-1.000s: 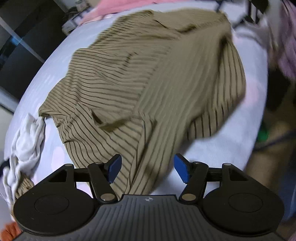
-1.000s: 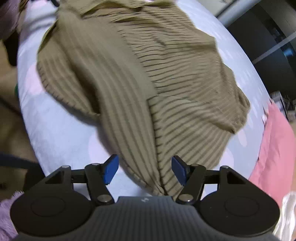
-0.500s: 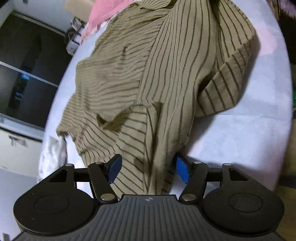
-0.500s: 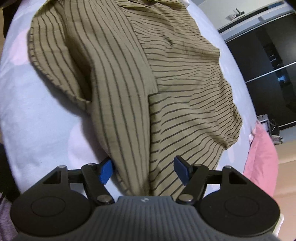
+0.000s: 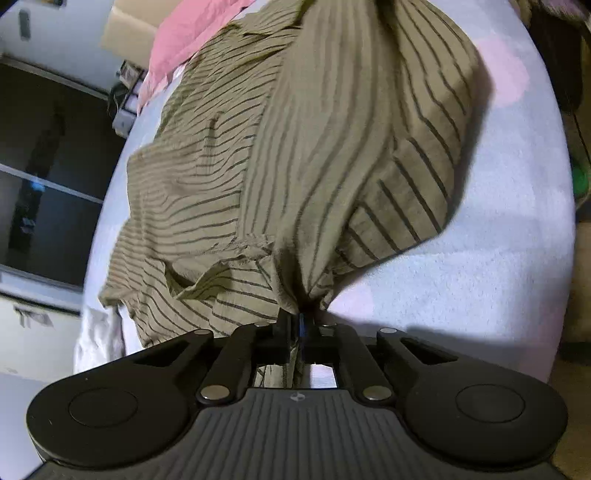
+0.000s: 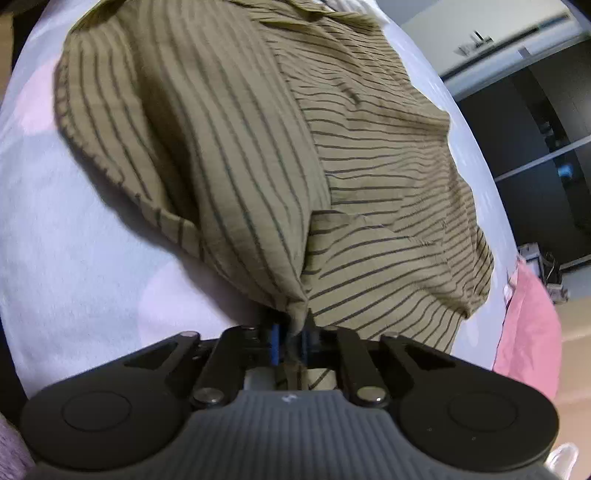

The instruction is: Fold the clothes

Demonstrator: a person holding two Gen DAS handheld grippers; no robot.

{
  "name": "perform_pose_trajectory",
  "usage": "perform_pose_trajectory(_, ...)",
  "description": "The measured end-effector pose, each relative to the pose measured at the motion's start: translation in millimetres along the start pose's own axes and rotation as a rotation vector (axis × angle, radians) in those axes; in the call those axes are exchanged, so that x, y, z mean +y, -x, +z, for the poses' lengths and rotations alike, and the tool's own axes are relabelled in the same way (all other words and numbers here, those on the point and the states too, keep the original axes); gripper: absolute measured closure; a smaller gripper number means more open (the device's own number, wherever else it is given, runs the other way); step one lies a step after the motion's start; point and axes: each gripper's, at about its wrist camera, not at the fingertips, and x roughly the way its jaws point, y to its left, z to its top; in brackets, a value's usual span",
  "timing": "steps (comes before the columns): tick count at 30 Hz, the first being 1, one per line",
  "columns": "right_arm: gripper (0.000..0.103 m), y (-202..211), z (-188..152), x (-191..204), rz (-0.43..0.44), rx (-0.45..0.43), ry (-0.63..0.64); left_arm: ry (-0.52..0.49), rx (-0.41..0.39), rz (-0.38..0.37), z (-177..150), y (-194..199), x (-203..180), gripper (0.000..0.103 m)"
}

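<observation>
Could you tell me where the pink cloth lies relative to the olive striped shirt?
The pink cloth lies past the olive striped shirt at the left wrist view's upper left; in the right wrist view it lies at the right edge.

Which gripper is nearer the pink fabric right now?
Can't tell. Both the left gripper and right gripper clamp the striped shirt's near edge; pink fabric lies beyond the shirt.

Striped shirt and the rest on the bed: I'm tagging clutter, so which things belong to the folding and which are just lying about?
In use:
- olive striped shirt
- left tool
- right tool

Lying about:
- pink cloth
- white garment
</observation>
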Motion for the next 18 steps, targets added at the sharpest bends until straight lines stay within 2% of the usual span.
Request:
perform_pose_trajectory(5, 0.1, 15.3, 2.2, -13.8, 0.016, -0.012, -0.062, -0.006, -0.023, -0.036, 2.6, 16.6, 13.8, 0.103)
perform_pose_trajectory(10, 0.1, 43.2, 7.0, -29.4, 0.076, -0.013, -0.062, -0.015, -0.039, -0.129, -2.5, 35.7, 37.7, 0.103)
perform_pose_trajectory(15, 0.1, 64.5, 10.7, -35.2, 0.164, 0.012, 0.017, -0.072, -0.051, -0.209, -12.0, 56.9, 46.7, 0.103)
perform_pose_trajectory(18, 0.1, 72.6, 11.7, -33.5, 0.196, 0.023, 0.054, -0.08, -0.057, -0.209, -16.1, 65.0, 47.9, 0.103)
